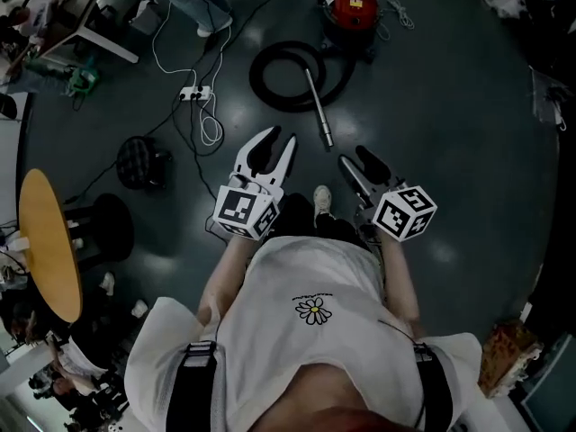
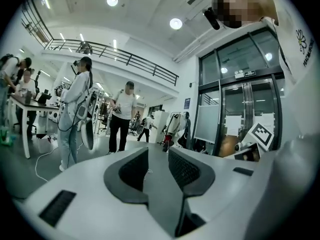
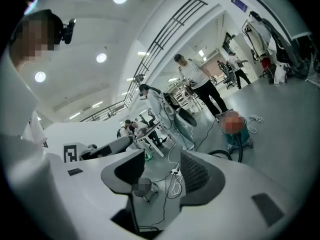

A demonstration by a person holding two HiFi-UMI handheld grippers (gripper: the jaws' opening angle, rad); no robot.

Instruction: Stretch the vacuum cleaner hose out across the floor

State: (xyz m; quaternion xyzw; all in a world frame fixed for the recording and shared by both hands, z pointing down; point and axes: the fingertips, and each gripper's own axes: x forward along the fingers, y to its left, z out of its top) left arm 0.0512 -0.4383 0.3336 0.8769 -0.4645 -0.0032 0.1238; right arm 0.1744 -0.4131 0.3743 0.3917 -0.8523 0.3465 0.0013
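Hose [image 1: 290, 49] lies coiled on the floor ahead of you, near the red vacuum [image 1: 353, 7]. Your left gripper [image 1: 281, 142] and right gripper [image 1: 356, 158] hold their jaws apart, grasping nothing.

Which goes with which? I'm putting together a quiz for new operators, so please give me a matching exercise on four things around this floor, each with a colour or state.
Things:
1. vacuum cleaner
2. hose
3. wand
4. round table

Descriptions:
A. black, coiled in a loop
B. yellow-brown top, at the left edge of the head view
C. red body, at the top of the head view
D. silver, lying straight on the floor

Pairs: 1-C, 2-A, 3-D, 4-B
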